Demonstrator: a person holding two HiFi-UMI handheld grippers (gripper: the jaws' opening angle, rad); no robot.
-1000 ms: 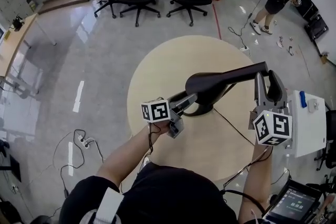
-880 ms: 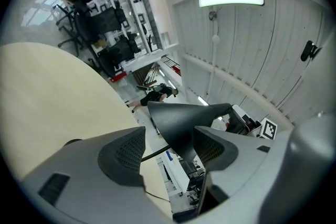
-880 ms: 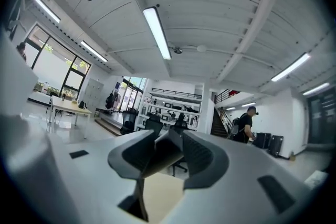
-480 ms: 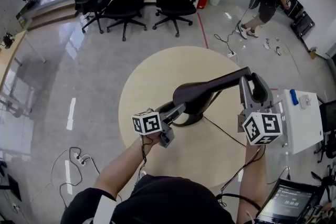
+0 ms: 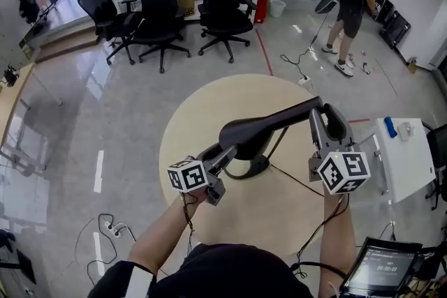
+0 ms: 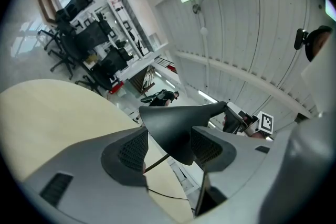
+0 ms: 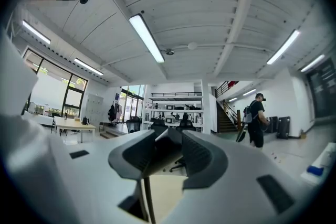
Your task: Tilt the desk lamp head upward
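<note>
The lamp base (image 5: 253, 165) stands on the round table (image 5: 199, 105) at the centre of the head view; the lamp head (image 5: 244, 132) (image 6: 173, 126) lies just left of centre; the lamp arm (image 5: 297, 112) (image 7: 163, 152) rises from it toward the right. My left tongs (image 5: 225, 155) (image 6: 170, 148) have just been closing and clamp the lamp head between both pads; my right tongs (image 5: 325, 121) (image 7: 167, 138) are closed on the arm's far end, right of centre; a cable (image 5: 297, 179) trails from the base toward the lower right.
</note>
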